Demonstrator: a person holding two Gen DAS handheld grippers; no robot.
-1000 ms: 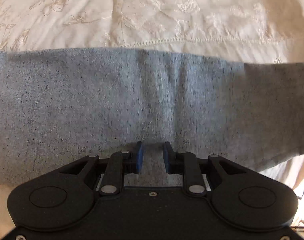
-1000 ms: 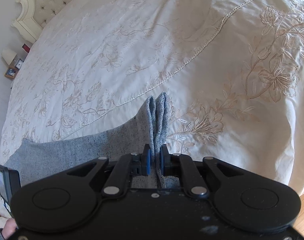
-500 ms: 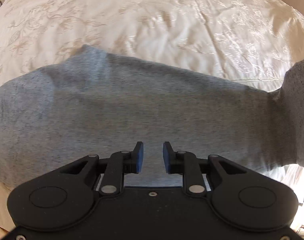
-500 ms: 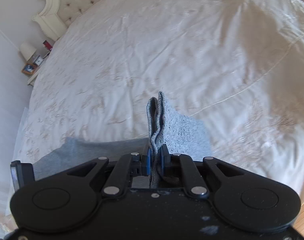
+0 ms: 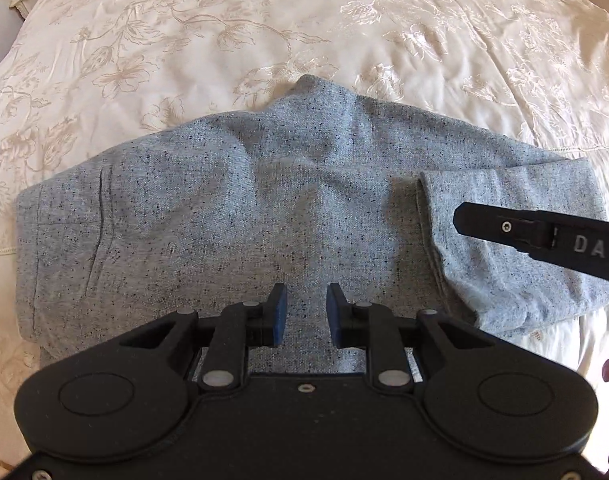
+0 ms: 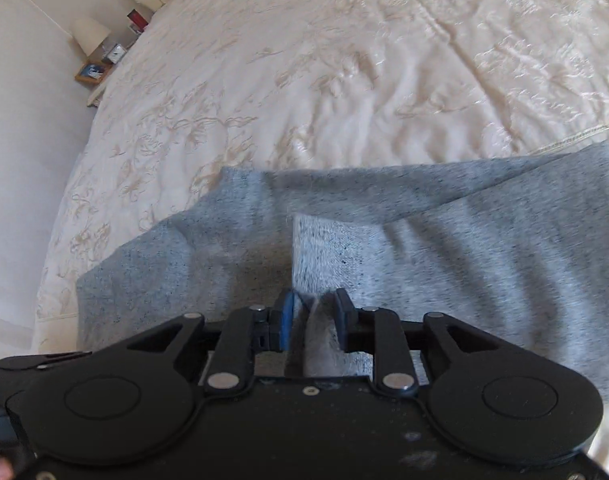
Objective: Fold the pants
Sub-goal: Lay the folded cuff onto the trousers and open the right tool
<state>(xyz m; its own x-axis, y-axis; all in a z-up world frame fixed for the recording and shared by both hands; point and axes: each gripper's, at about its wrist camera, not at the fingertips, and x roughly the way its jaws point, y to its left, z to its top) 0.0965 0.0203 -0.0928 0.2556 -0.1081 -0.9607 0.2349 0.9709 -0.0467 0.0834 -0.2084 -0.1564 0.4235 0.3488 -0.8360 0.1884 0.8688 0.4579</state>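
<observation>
Bright daylight in both views. The cream bedspread point(image 5: 264, 20) shows satin sheen on its embroidery, strongest toward the upper right of the left wrist view, near washing out.

Grey pants point(image 5: 232, 216) evenly lit and sharp in the left wrist view, speckle crisp; soft shadow in the creases at their centre and under the folded cuff on their right.

Right wrist view: pants point(image 6: 444, 260) smeared by motion blur, streaked to the right of the cuff edge; dark shadow just left of that edge. Bedspread beyond them is also soft.

Strong fisheye bend at all edges; corners vignette dark. Black claw bodies read as near-silhouettes.
</observation>
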